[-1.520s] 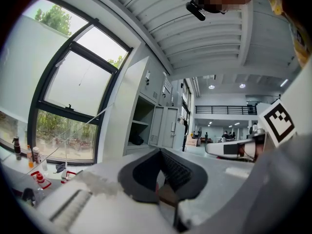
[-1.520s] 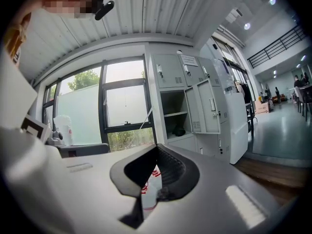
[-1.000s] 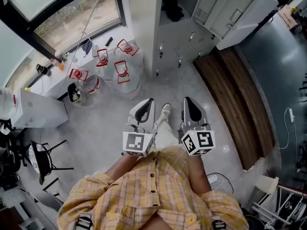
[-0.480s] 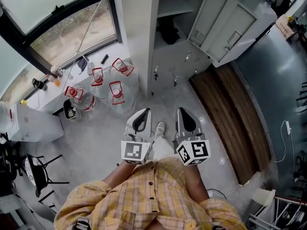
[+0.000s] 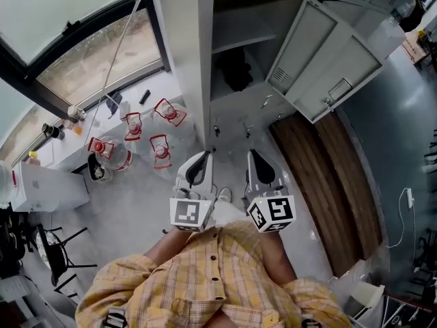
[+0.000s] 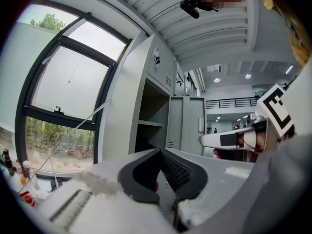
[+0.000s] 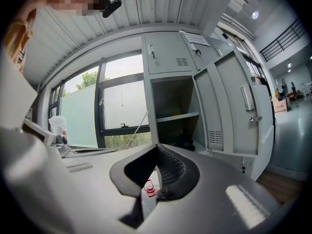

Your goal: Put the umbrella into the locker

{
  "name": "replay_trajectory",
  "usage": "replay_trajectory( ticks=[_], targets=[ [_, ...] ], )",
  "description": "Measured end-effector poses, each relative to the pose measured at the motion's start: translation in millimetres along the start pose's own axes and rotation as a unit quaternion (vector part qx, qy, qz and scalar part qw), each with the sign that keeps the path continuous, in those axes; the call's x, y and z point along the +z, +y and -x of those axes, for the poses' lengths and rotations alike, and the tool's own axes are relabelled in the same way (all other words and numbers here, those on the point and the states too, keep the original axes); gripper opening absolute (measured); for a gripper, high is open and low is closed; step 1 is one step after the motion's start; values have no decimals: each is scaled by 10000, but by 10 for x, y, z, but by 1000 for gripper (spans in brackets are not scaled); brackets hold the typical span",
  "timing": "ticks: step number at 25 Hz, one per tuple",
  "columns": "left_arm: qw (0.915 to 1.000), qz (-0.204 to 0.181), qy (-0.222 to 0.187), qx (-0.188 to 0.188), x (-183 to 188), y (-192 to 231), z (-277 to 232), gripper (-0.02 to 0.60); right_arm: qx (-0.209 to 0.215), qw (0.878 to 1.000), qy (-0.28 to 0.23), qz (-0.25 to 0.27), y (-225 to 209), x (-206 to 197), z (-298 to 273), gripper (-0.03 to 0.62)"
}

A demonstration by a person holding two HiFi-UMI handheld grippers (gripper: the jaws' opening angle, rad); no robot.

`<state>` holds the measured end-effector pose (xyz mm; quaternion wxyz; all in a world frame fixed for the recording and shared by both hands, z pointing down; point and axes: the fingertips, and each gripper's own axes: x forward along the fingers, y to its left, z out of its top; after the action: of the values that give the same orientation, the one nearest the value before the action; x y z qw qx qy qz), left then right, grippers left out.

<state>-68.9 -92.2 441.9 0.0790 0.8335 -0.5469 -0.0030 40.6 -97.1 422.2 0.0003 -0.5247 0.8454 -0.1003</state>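
The grey locker point(image 5: 239, 43) stands ahead with its door point(image 5: 331, 63) swung open to the right. A dark bundle point(image 5: 235, 70) lies on its lower level under a shelf; I cannot tell whether it is the umbrella. It also shows as the dark bundle point(image 7: 185, 141) in the right gripper view. My left gripper point(image 5: 204, 155) and right gripper point(image 5: 251, 153) are side by side and level, pointing at the locker from short of it. Both are shut with nothing between the jaws, as the left gripper point(image 6: 160, 150) and right gripper point(image 7: 157, 146) show in their own views.
Several large water bottles point(image 5: 160, 149) with red handles stand on the floor left of the locker, under a window point(image 5: 82, 53). A wooden strip point(image 5: 334, 183) runs along the floor to the right. Lower locker doors point(image 5: 239, 125) are closed. A chair point(image 5: 54, 244) stands at the far left.
The person has walked toward the locker; it and its open door now fill more of the head view. Both grippers travelled forward together, still shut and side by side.
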Motion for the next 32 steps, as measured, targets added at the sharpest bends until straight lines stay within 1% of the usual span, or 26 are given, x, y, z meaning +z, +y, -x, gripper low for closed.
replay_trajectory(
  ticks=[6, 12, 17, 22, 25, 28, 30, 32],
  targets=[
    [9998, 62, 89, 145, 23, 53, -569, 0, 144, 9998, 167, 27, -371, 95, -505, -3],
    [9991, 2, 173, 390, 50, 105, -909, 0, 430, 9988, 244, 37, -602, 199, -902, -3],
    [9983, 49, 226, 533, -16, 66, -1058, 0, 589, 9978, 276, 107, -729, 207, -1073, -3],
    [9980, -250, 167, 562, -18, 92, -1089, 0, 709, 9969, 313, 113, -713, 183, -1205, -3],
    [9976, -85, 161, 662, -23, 100, -1093, 0, 727, 9967, 327, 133, -703, 150, -1264, -3],
    [9978, -73, 165, 640, -47, 132, -1097, 0, 702, 9970, 303, 123, -702, 138, -1360, -2],
    [9981, -187, 139, 572, -76, 168, -1102, 0, 711, 9970, 304, 100, -694, 126, -1439, 44],
    [9981, -344, 131, 484, -121, 208, -1129, 0, 696, 9969, 341, 100, -700, 104, -1529, 77]
  ],
)
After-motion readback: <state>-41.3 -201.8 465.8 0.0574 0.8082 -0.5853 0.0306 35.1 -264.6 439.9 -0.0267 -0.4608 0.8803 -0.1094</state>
